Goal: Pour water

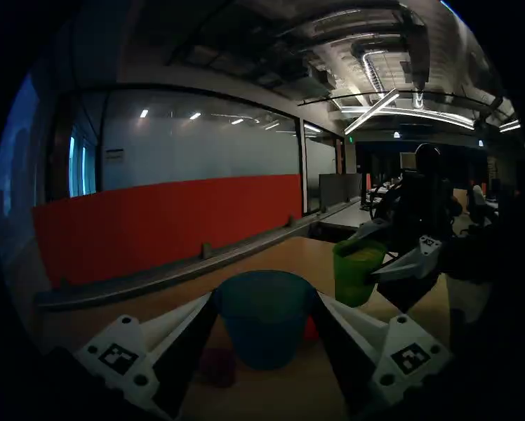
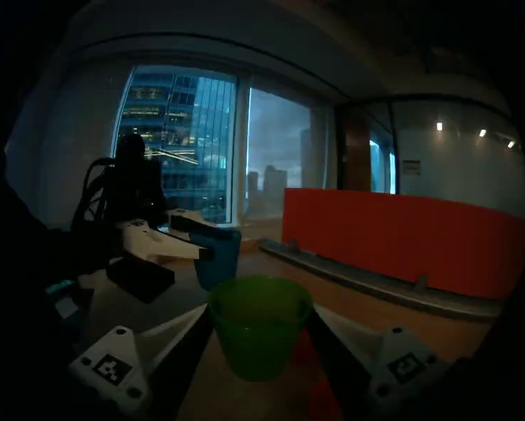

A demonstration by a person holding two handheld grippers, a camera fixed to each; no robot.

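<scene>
blue cup (image 1: pixel 266 319), green cup (image 2: pixel 260 326), two total

Tabletop (image 1: pixel 290 254) open between blue cup (image 1: pixel 264 319), green cup (image 1: pixel 356 270); red partition (image 1: pixel 171 224) beyond.

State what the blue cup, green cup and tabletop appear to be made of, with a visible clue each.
Likely plastic: the blue cup, translucent wall, and the green cup, smooth, translucent rim. The tabletop looks like wood or laminate, matte tan; dim light leaves it open.
</scene>
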